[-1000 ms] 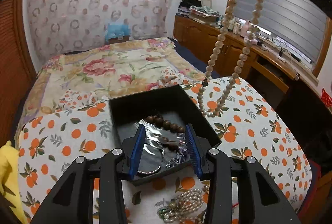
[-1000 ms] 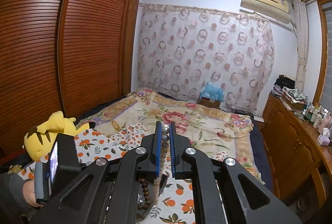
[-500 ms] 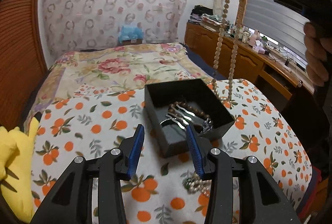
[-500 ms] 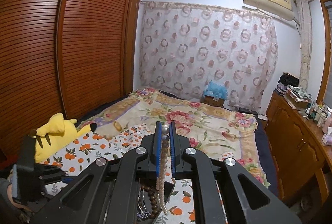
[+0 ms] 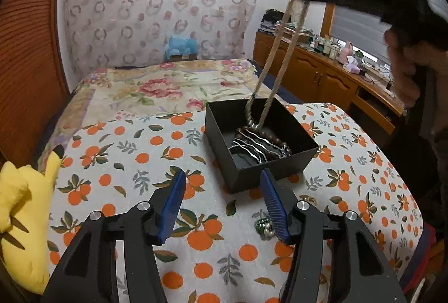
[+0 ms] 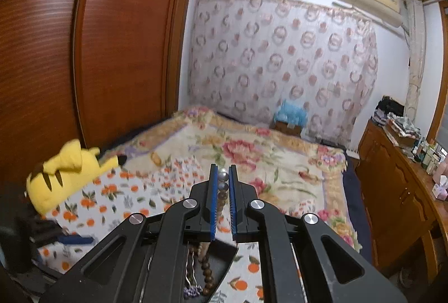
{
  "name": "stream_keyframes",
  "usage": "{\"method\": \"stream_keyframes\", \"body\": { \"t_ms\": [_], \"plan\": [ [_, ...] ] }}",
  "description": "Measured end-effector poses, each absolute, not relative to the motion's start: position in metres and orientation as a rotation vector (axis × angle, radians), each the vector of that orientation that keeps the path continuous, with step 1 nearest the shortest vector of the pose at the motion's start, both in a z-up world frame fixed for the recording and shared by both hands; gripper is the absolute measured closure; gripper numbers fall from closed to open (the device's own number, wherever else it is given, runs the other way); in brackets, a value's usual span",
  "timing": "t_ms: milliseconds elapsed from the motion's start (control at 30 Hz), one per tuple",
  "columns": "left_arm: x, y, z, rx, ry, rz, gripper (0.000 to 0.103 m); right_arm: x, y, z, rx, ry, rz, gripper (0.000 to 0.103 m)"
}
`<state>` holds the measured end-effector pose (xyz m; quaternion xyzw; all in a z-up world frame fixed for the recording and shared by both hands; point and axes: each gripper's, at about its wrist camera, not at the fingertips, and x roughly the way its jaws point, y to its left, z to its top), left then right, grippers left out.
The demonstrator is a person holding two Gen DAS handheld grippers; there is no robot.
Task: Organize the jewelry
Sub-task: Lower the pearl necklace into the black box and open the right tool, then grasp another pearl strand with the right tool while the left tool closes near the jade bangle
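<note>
A black open box (image 5: 280, 167) sits on the orange-print cloth (image 5: 134, 151). It holds dark wooden beads (image 5: 275, 141) and wavy silver pieces (image 5: 252, 147). My right gripper (image 6: 223, 177) is shut on a beige bead necklace (image 5: 280, 62), which hangs down with its lower end inside the box; the beads show between its pads (image 6: 223, 188). My left gripper (image 5: 221, 202) is open and empty, low over the cloth just in front of the box. A small pearl-and-green jewelry piece (image 5: 264, 227) lies on the cloth by its right finger.
A yellow plush toy (image 5: 19, 213) lies at the cloth's left edge. A floral bed (image 5: 168, 84) stretches behind. A wooden dresser (image 5: 336, 78) with clutter runs along the right. A wooden wardrobe (image 6: 84, 64) stands on the left.
The right gripper has carried the necklace leftward and down, so its lower end now sits in the box. The left gripper has drawn back from the box toward me.
</note>
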<state>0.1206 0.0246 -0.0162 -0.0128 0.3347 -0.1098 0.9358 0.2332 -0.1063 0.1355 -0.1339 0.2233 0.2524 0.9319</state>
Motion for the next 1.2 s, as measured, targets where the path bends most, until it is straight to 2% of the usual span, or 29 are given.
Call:
{"method": "stream_keyframes", "body": {
  "t_ms": [333,367,433,700,1200],
  "plan": [
    [0.102,0.022,-0.036,-0.063,0.719,-0.232,0.042,0.232,-0.111,0.064,-0.262,0.607,0.567,0.093],
    [0.1,0.02,-0.041,-0.065,0.73,-0.24,0.042,0.23,-0.112,0.061,-0.264,0.61,0.571,0.091],
    [0.097,0.015,-0.047,-0.061,0.741,-0.245,0.042,0.224,-0.116,0.056,-0.263,0.607,0.568,0.08],
    [0.083,0.012,-0.061,-0.06,0.778,-0.243,0.041,0.177,-0.131,0.039,-0.257,0.613,0.639,0.08],
    [0.07,0.025,-0.07,-0.072,0.802,-0.212,0.036,0.13,-0.104,-0.036,-0.334,0.787,0.799,0.08]
  ]
}}
